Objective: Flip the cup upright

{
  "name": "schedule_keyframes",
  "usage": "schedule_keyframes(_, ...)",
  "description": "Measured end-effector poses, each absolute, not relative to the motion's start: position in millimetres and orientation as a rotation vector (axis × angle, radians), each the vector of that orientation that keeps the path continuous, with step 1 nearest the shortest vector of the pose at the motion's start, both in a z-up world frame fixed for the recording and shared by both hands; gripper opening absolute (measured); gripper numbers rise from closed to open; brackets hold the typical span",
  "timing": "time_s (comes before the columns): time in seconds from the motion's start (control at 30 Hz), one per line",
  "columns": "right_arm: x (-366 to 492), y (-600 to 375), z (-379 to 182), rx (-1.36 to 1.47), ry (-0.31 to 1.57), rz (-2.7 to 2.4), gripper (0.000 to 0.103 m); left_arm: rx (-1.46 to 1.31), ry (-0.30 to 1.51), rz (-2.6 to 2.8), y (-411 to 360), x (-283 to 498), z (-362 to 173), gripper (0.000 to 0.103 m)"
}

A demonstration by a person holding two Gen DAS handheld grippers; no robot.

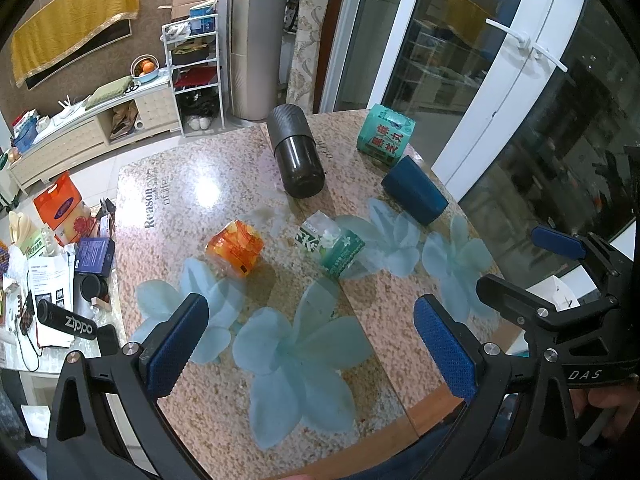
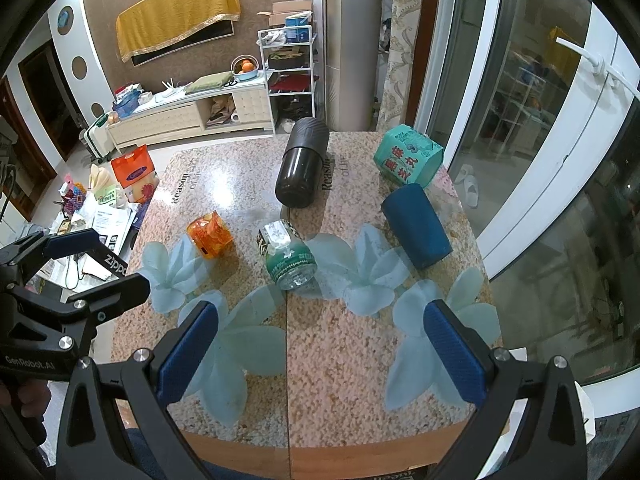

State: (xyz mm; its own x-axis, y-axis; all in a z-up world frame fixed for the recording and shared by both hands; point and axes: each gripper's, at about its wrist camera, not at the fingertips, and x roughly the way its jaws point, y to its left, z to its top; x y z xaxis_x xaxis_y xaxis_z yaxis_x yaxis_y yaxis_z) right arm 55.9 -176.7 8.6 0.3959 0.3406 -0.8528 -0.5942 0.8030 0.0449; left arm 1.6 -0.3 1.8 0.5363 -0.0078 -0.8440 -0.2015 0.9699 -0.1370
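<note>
A dark blue cup (image 1: 414, 196) lies on its side at the right of the table; it also shows in the right wrist view (image 2: 416, 226). My left gripper (image 1: 310, 322) is open and empty above the near table edge, well short of the cup. My right gripper (image 2: 320, 326) is open and empty, near the front edge, with the cup ahead and to the right. The right gripper also shows at the right of the left wrist view (image 1: 560, 242).
On the speckled table (image 2: 340, 360) lie a black cylinder flask (image 2: 301, 164), a teal tissue pack (image 2: 408, 156), an orange packet (image 2: 209, 235) and a green-white packet (image 2: 289, 256). A cluttered side table (image 1: 48, 280) stands left. Glass doors (image 2: 540, 140) stand right.
</note>
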Motion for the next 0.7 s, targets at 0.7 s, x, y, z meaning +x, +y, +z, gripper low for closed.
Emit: schedule_keyframes(0.7, 61.7, -174.2, 5.0, -0.297, 1.031, 0.6, 0.103, -0.239, 1.007, 0.11, -1.6, -1.3, -3.6, 0.103)
